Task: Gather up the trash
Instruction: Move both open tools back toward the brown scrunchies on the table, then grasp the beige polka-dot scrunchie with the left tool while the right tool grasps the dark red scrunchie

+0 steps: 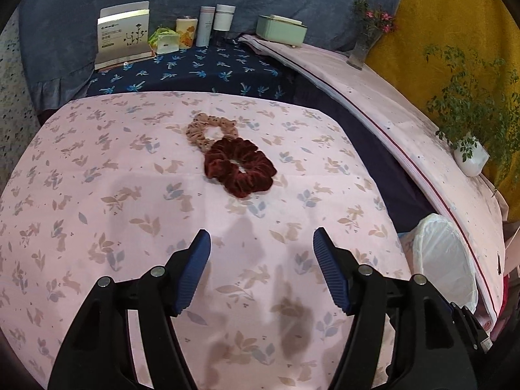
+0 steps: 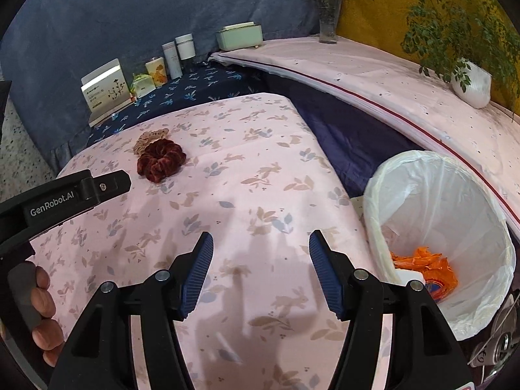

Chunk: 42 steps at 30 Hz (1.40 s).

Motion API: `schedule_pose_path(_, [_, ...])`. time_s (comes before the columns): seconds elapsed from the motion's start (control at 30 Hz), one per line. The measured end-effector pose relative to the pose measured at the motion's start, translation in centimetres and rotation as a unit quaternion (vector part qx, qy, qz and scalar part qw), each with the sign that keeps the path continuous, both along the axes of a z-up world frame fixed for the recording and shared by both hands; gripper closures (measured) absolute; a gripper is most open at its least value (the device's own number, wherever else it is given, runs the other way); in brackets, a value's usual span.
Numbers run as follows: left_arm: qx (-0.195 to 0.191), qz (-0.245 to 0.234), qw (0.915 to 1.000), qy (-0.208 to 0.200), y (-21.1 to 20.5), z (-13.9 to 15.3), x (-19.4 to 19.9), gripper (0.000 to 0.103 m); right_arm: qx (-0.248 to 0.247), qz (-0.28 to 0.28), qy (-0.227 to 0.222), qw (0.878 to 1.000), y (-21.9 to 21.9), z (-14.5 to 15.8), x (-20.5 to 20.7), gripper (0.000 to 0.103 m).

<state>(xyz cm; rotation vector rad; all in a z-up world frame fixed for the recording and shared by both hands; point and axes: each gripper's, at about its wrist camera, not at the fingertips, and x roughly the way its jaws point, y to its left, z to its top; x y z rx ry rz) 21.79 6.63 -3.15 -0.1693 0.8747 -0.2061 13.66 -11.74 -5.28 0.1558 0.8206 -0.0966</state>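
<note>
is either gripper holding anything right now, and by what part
Nothing is held. The left gripper and the right gripper both stand open over the pink cloth, with nothing between their pads.

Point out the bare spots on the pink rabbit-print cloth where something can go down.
Bare: the wide stretch between the dark red scrunchie and the left claw, and the strip toward the lined bin. Crowded: the back row by the card box and bottles.
</note>
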Motion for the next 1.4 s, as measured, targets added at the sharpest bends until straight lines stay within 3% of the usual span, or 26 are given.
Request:
schedule_pose_path(0.5, [0.039,0.061,0.9973,0.0,7.1,-1.1,5.6,0.04,0.004,0.044,0.009,0.999,7.0,-0.4,7.4,0.038])
schedule_pose_path(0.63, [0.041,0.08,0.996,-0.003,8.1,-1.1,8.6,0.032,0.009,0.053,0.011,0.998,8.1,-0.7,10.4,0.038])
schedule_pose_path(0.87, [0.048,0.074,0.9961,0.006,7.5,-2.0,14.2,0.032,0.015,0.054,0.025,0.998,8.9,-2.0,15.9,0.038])
schedule_pose_path(1.13, [0.06,0.051,0.9967,0.021,5.4,-4.4,18.7,0.032,0.027,0.055,0.053,0.997,9.0,-4.2,18.6,0.041])
schedule_pose_path(1.3, [0.055,0.041,0.9969,0.039,4.6,-5.9,20.1,0.046,0.015,0.056,0.05,0.997,8.9,-4.9,19.0,0.051])
schedule_pose_path(1.4, [0.062,0.039,0.9964,0.041,4.3,-6.5,20.0,0.061,0.009,0.057,0.047,0.997,8.9,-4.9,19.0,0.065])
